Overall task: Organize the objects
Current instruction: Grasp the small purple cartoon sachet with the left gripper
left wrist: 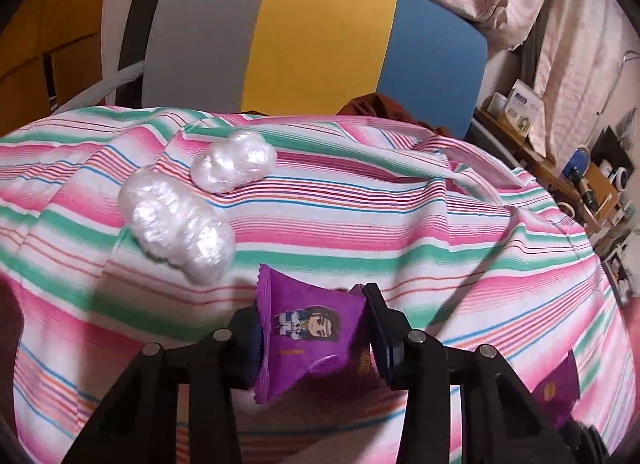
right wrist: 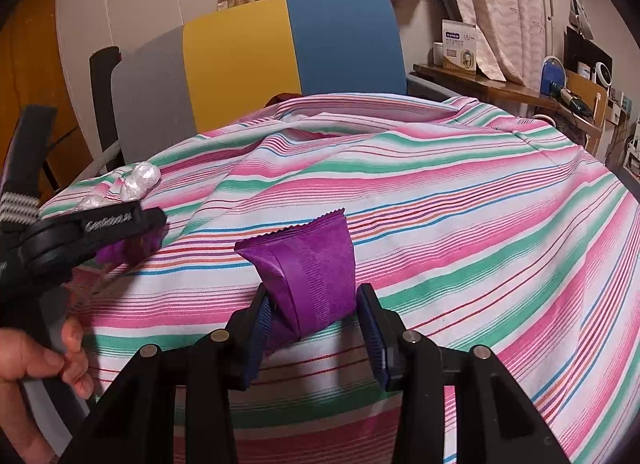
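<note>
In the left wrist view my left gripper [left wrist: 312, 304] is shut on a purple snack packet [left wrist: 308, 336] with a cartoon figure, just above the striped cloth [left wrist: 400, 224]. A second purple packet [left wrist: 556, 388] shows at the lower right. In the right wrist view my right gripper [right wrist: 314, 290] is shut on a plain-sided purple packet [right wrist: 312, 264] that rests on the cloth. The left gripper [right wrist: 148, 224] appears there at the left edge with its packet [right wrist: 132, 248], held by a hand [right wrist: 40, 360]. Two white plastic-wrapped bundles [left wrist: 176, 220] [left wrist: 234, 162] lie at the cloth's far left.
The pink, green and white striped cloth [right wrist: 480, 224] covers the whole work surface and is wrinkled. Behind it stands a chair with a grey, yellow and blue back [left wrist: 320, 44]. A wooden shelf [right wrist: 500, 88] with boxes and small devices runs along the right wall.
</note>
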A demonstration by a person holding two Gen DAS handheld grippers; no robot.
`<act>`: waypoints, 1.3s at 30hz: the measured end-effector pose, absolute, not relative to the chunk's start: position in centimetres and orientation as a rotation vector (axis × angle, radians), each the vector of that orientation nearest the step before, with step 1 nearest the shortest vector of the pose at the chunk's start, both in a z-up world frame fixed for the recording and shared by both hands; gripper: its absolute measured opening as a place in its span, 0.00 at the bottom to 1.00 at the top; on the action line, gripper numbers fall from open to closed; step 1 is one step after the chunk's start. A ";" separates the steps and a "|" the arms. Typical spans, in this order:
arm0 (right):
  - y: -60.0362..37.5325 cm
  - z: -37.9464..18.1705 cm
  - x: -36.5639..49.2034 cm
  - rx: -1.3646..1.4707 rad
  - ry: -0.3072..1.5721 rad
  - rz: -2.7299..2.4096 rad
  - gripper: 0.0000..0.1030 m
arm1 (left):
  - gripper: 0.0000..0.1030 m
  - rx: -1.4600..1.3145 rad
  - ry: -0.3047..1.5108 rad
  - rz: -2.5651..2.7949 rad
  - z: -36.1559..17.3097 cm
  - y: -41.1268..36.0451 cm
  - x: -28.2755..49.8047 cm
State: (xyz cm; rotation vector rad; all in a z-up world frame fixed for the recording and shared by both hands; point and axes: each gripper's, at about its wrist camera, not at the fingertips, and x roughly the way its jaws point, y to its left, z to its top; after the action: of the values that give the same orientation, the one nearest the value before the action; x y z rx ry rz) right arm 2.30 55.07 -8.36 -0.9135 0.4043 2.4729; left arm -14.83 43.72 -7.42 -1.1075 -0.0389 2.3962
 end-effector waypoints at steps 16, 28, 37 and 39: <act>54.0 -7.7 2.4 -0.881 0.307 2.473 0.41 | 0.41 -0.927 -0.138 2.447 -6.0 37.5 -9.0; 52.2 -6.3 3.0 -0.787 0.188 2.510 0.41 | 0.35 -0.830 -0.061 2.466 -5.5 33.5 -4.1; 50.1 -5.8 3.9 -0.839 0.201 2.552 0.41 | 0.49 -0.969 -0.185 2.480 -6.6 30.4 -4.7; 49.6 -5.9 3.9 -0.838 0.172 2.546 0.41 | 0.65 -1.009 -0.178 2.458 -6.9 30.8 -5.1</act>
State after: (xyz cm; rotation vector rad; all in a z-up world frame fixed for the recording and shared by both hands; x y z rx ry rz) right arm 3.87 49.64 -5.86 -0.8381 0.1725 2.5459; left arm -5.13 30.83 -6.89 -1.0091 -0.1776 2.4581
